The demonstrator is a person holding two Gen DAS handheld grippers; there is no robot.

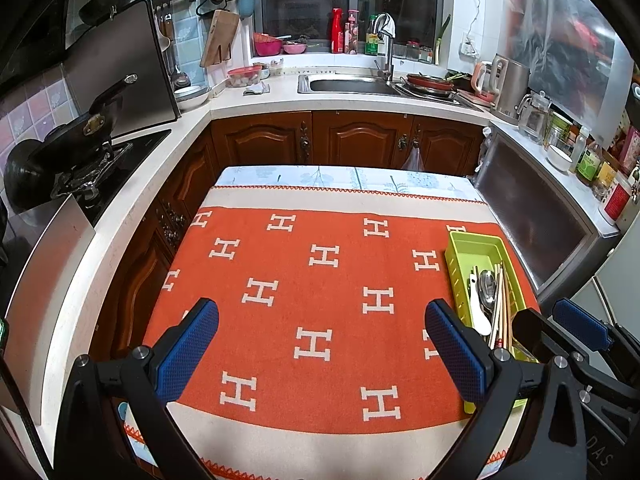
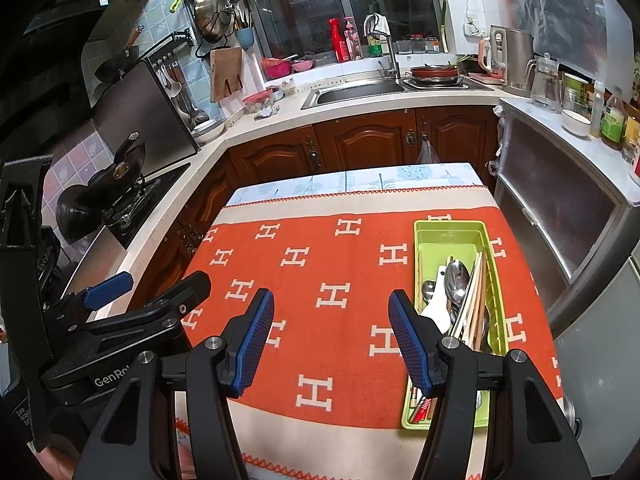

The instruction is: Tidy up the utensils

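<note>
A lime-green utensil tray lies on the right side of the orange H-patterned tablecloth. Inside it are metal spoons, a white spoon and several chopsticks. My left gripper hovers open over the cloth's near middle, with nothing between its blue pads. My right gripper is also open and empty. Its right finger stands just left of the tray and covers part of the tray's near end.
A white counter runs around the table. On it are a stove with a black wok on the left and a sink at the back. A glass-fronted cabinet topped with jars and bottles stands close to the table's right edge.
</note>
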